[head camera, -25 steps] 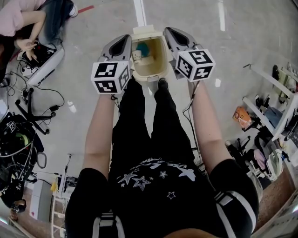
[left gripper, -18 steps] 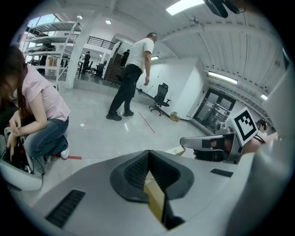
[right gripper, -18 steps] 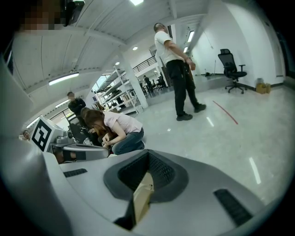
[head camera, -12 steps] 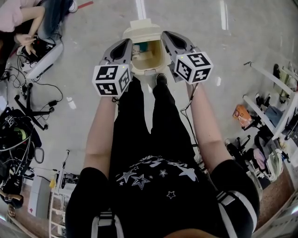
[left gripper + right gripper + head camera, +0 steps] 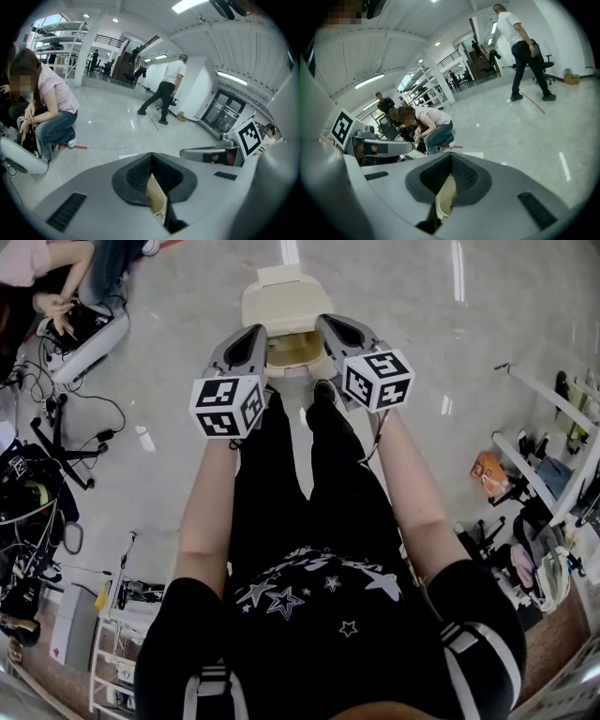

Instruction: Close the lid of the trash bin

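A beige trash bin (image 5: 292, 352) stands on the floor in front of the person's feet. Its lid (image 5: 286, 301) lies tilted low over the opening, and a strip of the inside still shows at the near edge. My left gripper (image 5: 253, 334) is shut beside the bin's left wall. My right gripper (image 5: 328, 324) is shut beside the right wall. A sliver of beige bin shows through the closed jaws in the left gripper view (image 5: 157, 199) and the right gripper view (image 5: 445, 194). A black shoe (image 5: 325, 390) rests at the bin's base.
A crouching person (image 5: 47, 282) works by a white device at the far left, with cables and gear (image 5: 37, 512) below. Shelves and bags (image 5: 548, 474) line the right side. Another person (image 5: 166, 89) walks across the grey floor in the distance.
The lid has swung down from upright to nearly over the opening, hiding the teal item inside. Both grippers stayed beside the bin, drifting slightly.
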Tool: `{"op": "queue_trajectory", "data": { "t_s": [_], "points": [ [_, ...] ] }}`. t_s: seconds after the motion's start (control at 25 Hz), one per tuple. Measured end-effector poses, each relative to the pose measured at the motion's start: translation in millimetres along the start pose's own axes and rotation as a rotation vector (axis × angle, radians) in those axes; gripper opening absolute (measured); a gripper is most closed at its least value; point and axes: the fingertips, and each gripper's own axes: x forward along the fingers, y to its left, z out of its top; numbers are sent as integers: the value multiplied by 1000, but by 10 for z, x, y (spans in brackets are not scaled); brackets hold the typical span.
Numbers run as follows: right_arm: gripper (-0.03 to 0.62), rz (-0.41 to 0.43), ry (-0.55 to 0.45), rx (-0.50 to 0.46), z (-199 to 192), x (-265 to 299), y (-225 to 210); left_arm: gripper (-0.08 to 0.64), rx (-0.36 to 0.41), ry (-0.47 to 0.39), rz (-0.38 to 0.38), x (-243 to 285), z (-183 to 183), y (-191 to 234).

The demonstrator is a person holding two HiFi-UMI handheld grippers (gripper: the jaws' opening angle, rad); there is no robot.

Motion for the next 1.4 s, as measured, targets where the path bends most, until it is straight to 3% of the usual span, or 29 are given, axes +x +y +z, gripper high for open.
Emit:
{"op": "queue_trajectory", "data": {
  "t_s": [0.72,1.4],
  "points": [
    [5,133,152,-41,-759,15,10,12,-103,71,146,20,-876,99],
    [6,63,295,-32,-1276,79,-171,11,-116,286,120,256,-1664,253]
  ]
}}
